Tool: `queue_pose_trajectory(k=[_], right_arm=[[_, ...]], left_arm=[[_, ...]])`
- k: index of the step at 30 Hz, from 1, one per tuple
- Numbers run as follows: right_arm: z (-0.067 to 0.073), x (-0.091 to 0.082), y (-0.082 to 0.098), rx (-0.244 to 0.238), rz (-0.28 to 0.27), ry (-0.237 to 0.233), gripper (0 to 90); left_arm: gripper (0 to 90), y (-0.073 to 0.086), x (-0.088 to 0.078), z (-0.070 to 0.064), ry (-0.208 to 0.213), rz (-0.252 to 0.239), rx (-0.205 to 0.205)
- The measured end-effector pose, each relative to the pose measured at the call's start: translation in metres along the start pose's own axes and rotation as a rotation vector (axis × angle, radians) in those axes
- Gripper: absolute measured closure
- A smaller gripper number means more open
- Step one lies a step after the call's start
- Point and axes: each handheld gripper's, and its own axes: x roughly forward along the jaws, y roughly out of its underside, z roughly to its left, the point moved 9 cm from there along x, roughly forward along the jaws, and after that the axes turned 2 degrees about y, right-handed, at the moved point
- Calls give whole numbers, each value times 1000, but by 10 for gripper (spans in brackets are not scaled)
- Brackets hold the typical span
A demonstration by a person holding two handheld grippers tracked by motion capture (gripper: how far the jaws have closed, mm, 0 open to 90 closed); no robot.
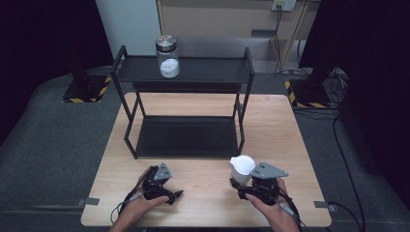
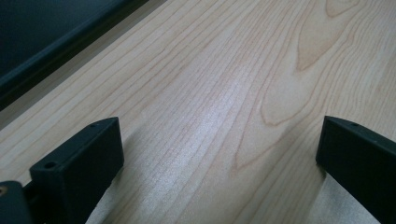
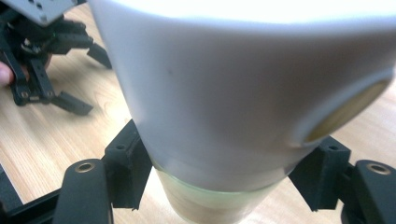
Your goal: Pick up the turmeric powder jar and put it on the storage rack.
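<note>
Jaws first: the right gripper (image 3: 219,186) pinches a white, wide-topped plastic container (image 3: 243,98) at its clear lower part, holding it just over the pale wooden table (image 1: 280,130) near the front edge. Behind stands a black two-tier metal shelf rack (image 1: 186,72) carrying a silver-lidded glass jar (image 1: 167,57). Left gripper (image 2: 219,154) rests low, jaws spread wide over bare wood.

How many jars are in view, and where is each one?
2. One jar with a metal lid stands on the rack's top shelf. The white-lidded jar is held by the right hand-held gripper above the table's near edge.
</note>
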Motion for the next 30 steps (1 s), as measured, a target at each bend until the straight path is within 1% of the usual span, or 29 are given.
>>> queue_pose_trajectory(k=[8,14,30], right_arm=[[-8,-4,-29,1,-1,-4,316],[-11,-5,-48,-13,8,0,316],[-22,-7,-106,-21,-3,-2,316]], left_arm=[[0,0,0,0,1,0,-1],[0,0,0,0,0,0,0],[0,0,0,0,0,-1,2]])
